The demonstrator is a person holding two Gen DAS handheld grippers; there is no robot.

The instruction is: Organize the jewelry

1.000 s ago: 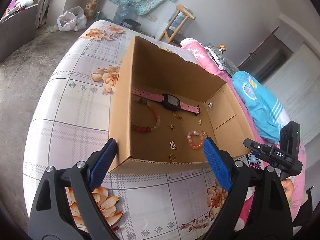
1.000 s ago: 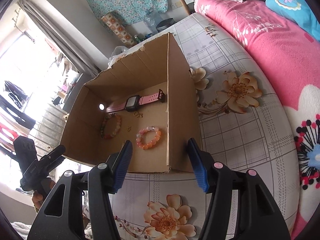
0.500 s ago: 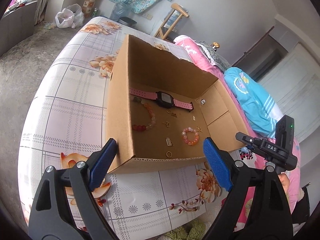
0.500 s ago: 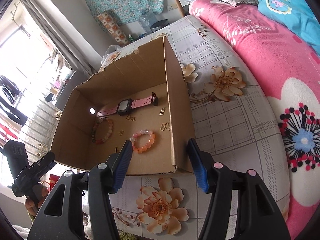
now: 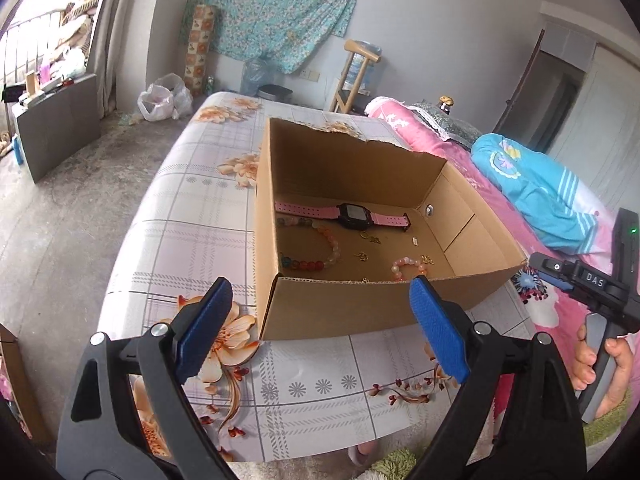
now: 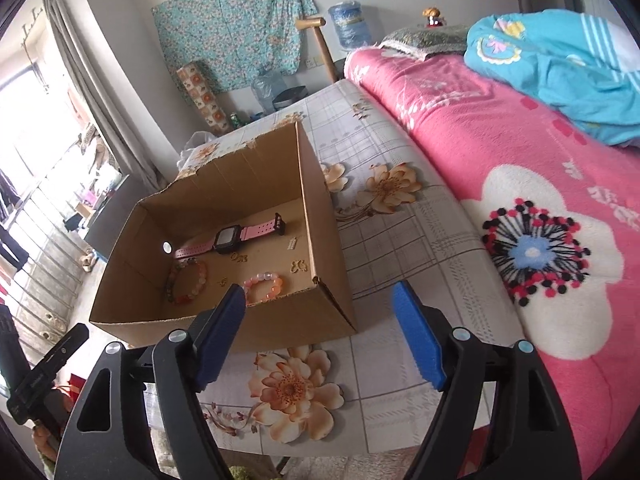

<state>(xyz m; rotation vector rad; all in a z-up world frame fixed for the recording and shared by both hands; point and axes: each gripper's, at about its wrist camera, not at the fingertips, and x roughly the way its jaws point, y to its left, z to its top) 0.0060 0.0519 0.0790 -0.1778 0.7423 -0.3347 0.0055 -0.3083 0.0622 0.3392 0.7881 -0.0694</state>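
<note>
An open cardboard box [image 5: 344, 308] [image 6: 324, 216] sits on a flowered sheet. Inside lie a pink watch [image 5: 352, 213] [image 6: 228, 238], a long bead bracelet [image 5: 316, 248] [image 6: 188, 282], a small pink bead bracelet [image 5: 408, 267] [image 6: 264, 286] and several small gold pieces [image 5: 370, 238] [image 6: 298, 266]. My left gripper [image 5: 320, 332] stands open, back from the box's near wall, holding nothing. My right gripper [image 6: 320, 336] hangs near the box's front right corner; its jaws are opening, with nothing gripped between them.
A pink flowered blanket [image 6: 540, 208] and a blue garment [image 6: 560, 76] lie to the right of the sheet. A hand [image 5: 604, 364] holds the other gripper's handle at the right edge of the left wrist view. The floor [image 5: 60, 208] drops off left of the bed.
Both grippers have pulled back and risen from the box, so it looks smaller and more room shows. The right gripper's jaws have spread wider. The jewelry has not moved.
</note>
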